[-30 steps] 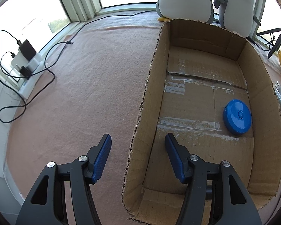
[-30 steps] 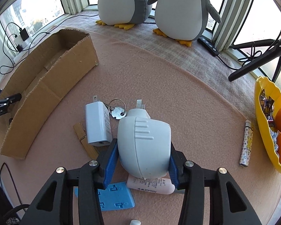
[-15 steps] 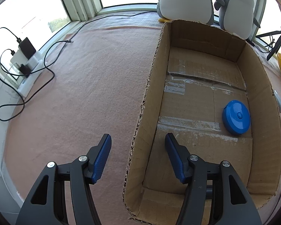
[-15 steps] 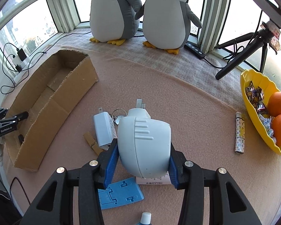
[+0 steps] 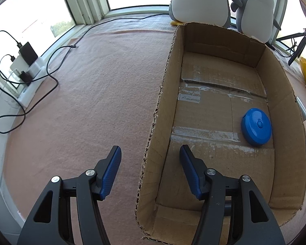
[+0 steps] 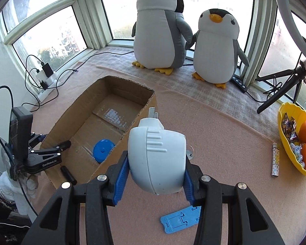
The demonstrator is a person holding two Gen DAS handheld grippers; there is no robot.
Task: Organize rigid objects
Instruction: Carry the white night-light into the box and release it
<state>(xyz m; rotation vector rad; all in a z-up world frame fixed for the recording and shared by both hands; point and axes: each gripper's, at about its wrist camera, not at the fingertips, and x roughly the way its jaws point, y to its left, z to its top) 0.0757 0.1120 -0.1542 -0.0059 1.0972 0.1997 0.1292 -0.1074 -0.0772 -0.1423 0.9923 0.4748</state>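
My right gripper (image 6: pixel 155 163) is shut on a big white plug adapter (image 6: pixel 153 143), prongs pointing away, held in the air beside the right wall of the open cardboard box (image 6: pixel 71 118). A round blue tape measure (image 6: pixel 103 150) lies on the box floor, also seen from the left wrist as the tape measure (image 5: pixel 256 126). My left gripper (image 5: pixel 149 163) straddles the left wall of the box (image 5: pixel 285 102), one finger outside and one inside, pads clear of the cardboard. The same left gripper (image 6: pixel 55 139) shows at the box's near end in the right wrist view.
On the pink mat lie a blue phone stand (image 6: pixel 179 220), a key ring (image 6: pixel 189 153) and a patterned tube (image 6: pixel 275 159). A yellow bowl (image 6: pixel 283 126) with oranges sits at right. Two plush penguins (image 6: pixel 159 30), a tripod (image 6: pixel 279 89) and a power strip (image 5: pixel 28 65) with cables line the windows.
My right gripper has lifted the white adapter off the mat and carried it left toward the box; the small charger and clothespin have dropped out of its view. The left gripper stayed put.
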